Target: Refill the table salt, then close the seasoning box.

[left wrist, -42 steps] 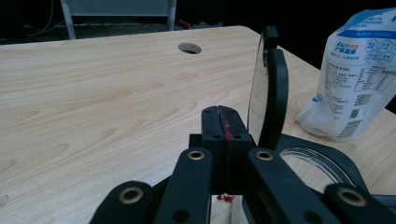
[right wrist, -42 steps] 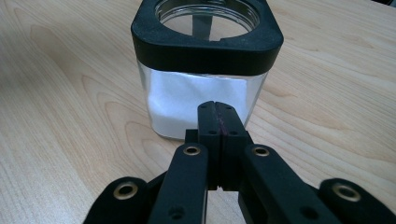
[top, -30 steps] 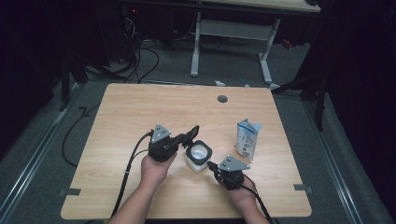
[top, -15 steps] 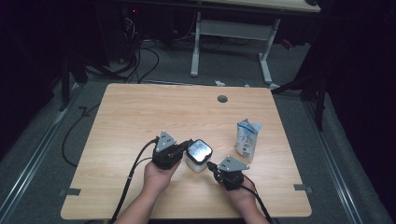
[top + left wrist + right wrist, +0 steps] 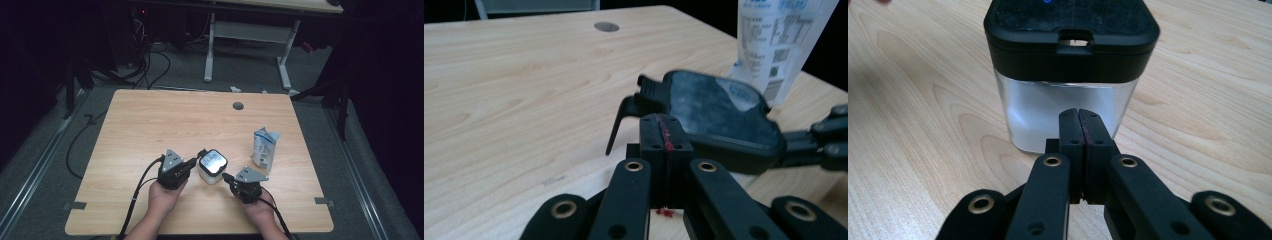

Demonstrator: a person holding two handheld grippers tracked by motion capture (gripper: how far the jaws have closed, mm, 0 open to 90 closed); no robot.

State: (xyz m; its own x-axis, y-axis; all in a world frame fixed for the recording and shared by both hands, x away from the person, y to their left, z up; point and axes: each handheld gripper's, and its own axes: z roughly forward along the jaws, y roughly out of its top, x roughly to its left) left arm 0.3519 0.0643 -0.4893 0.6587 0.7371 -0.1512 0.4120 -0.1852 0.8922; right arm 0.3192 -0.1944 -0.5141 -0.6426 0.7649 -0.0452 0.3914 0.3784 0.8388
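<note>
Sitting near the front edge of the light wooden table (image 5: pixel 150 125), the square clear container with a black lid (image 5: pixel 212 166) lies between both tongs: at three o'clock from the left gripper (image 5: pixel 192 162), ten o'clock from the right gripper (image 5: pixel 226 176). Both sets of jaws are pressed together, empty; the left is nearer the lid.

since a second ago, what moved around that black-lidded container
The left gripper swung in from behind the black-lidded container to its left side, jaws shut, tips at the lid. The right gripper, also shut, kept its place against the container's right side. Container and white pouch stayed put.
</note>
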